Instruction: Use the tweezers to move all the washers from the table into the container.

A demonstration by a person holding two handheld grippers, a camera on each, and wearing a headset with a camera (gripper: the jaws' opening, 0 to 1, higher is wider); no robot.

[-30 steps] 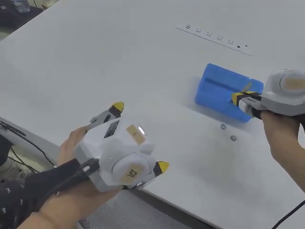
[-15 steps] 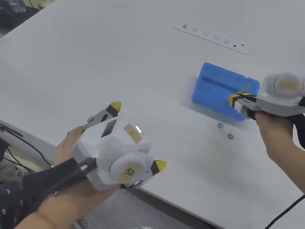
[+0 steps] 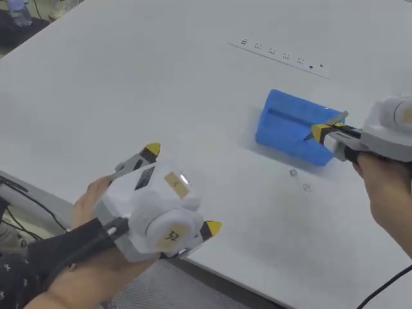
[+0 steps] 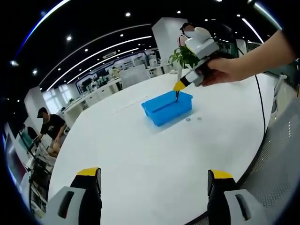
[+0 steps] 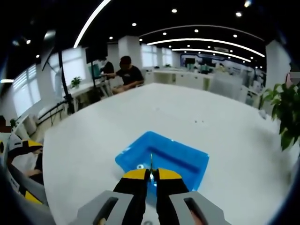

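A blue container (image 3: 290, 125) stands on the white table (image 3: 129, 77). Two small washers (image 3: 293, 172) (image 3: 306, 188) lie on the table just in front of it. My right gripper (image 3: 318, 133) is shut on thin tweezers (image 3: 333, 120) above the container's near right part. In the right gripper view the tweezers (image 5: 151, 161) point down into the container (image 5: 183, 157), where a small ring-like item (image 5: 139, 167) lies. Whether the tweezer tips hold anything is too small to tell. My left gripper (image 3: 182, 188) hangs open over the table's near edge, far left of the container (image 4: 166, 107).
A strip of sockets (image 3: 283, 56) is set into the table beyond the container. Bare table surface stretches left and behind the container. The table's front edge (image 3: 257, 293) runs under the left gripper. People sit at distant desks (image 5: 126, 75).
The head camera has shifted a little. The right gripper with the tweezers has drawn slightly to the right over the container. The left gripper and the two washers have stayed put.
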